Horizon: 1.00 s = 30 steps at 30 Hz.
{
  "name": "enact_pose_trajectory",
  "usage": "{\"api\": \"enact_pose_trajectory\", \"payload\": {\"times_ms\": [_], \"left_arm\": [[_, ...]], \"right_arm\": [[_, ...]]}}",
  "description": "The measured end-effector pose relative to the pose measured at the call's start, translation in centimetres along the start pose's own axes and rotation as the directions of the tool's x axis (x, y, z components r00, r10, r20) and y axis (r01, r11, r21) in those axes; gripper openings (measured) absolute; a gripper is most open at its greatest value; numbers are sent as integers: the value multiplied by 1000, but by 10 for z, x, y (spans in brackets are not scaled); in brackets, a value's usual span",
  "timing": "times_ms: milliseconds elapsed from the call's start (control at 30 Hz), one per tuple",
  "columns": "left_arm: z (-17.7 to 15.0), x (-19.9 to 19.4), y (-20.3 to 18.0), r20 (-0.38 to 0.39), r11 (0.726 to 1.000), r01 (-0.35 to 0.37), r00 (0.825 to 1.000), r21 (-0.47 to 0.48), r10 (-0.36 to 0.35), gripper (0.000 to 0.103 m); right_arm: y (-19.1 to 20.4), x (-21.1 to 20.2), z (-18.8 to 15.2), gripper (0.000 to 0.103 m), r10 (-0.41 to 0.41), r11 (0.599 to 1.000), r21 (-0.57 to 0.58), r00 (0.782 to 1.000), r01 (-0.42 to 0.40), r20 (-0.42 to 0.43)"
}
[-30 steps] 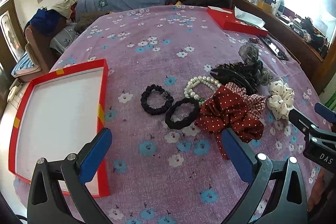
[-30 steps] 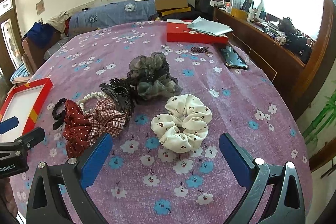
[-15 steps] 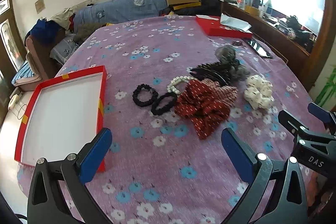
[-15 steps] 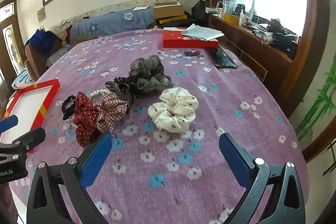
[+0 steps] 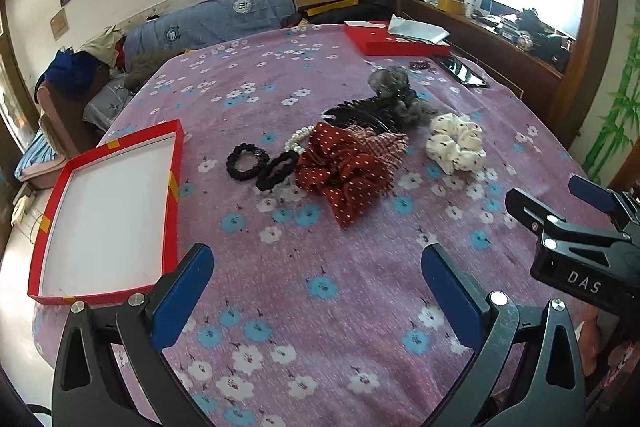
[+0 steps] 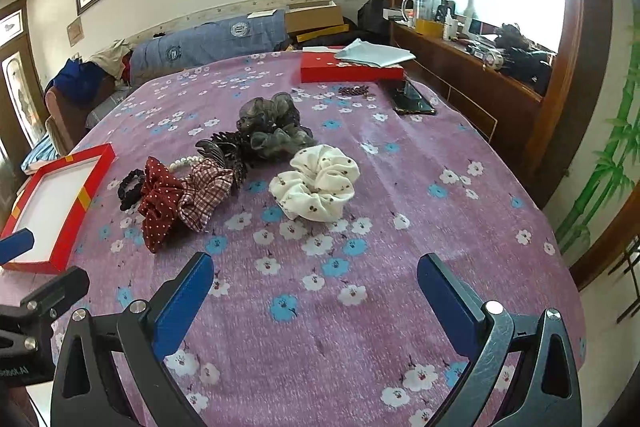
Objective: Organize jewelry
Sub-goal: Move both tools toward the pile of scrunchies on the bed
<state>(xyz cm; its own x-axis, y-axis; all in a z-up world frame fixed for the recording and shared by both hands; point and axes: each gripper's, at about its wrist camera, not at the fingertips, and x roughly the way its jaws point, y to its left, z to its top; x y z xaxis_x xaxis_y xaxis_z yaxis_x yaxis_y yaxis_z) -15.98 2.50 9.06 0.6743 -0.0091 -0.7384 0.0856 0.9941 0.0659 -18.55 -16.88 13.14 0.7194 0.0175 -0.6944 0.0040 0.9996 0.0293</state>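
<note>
A pile of hair accessories lies mid-table on the purple flowered cloth: two black hair ties (image 5: 247, 161), a pearl bracelet (image 5: 298, 139), a red dotted scrunchie (image 5: 340, 171), a plaid scrunchie (image 6: 204, 191), a black claw clip (image 5: 360, 113), a grey organza scrunchie (image 6: 272, 127) and a cream dotted scrunchie (image 6: 316, 183). An empty red tray with a white floor (image 5: 172, 187) sits at the left. My left gripper (image 5: 316, 287) and right gripper (image 6: 314, 291) both hover open near the table's front edge, well short of the pile, holding nothing.
A red box lid (image 6: 348, 71) with grey paper on it lies at the far side, beside a dark bead string (image 6: 354, 91) and a black phone (image 6: 412, 99). A wooden sideboard (image 6: 480, 75) runs along the right. The tray's rim (image 6: 96, 183) overhangs the left table edge.
Both grippers have pulled back and up from the pile, so the accessories look smaller and farther. Jaws stay open; nothing on the table has moved.
</note>
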Motion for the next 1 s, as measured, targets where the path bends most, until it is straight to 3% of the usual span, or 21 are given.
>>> {"api": "enact_pose_trajectory", "payload": {"times_ms": [400,667,867,1000], "left_arm": [[-10,5,-18,-36,1000,7,999,25,-7,103],[4,24,-1,-59,999,17,998,-45,-20,103],[17,45,14,-92,995,45,994,-88,-53,88],[28,63,14,-112,991,85,989,-104,-96,87]], "right_arm": [[-21,-2,-14,103,5,999,43,1000,-4,-10],[-34,12,-7,103,19,998,53,1000,-18,-24],[-36,33,10,103,38,998,50,999,-36,-38],[-32,51,22,100,44,998,38,998,-42,-45]]}}
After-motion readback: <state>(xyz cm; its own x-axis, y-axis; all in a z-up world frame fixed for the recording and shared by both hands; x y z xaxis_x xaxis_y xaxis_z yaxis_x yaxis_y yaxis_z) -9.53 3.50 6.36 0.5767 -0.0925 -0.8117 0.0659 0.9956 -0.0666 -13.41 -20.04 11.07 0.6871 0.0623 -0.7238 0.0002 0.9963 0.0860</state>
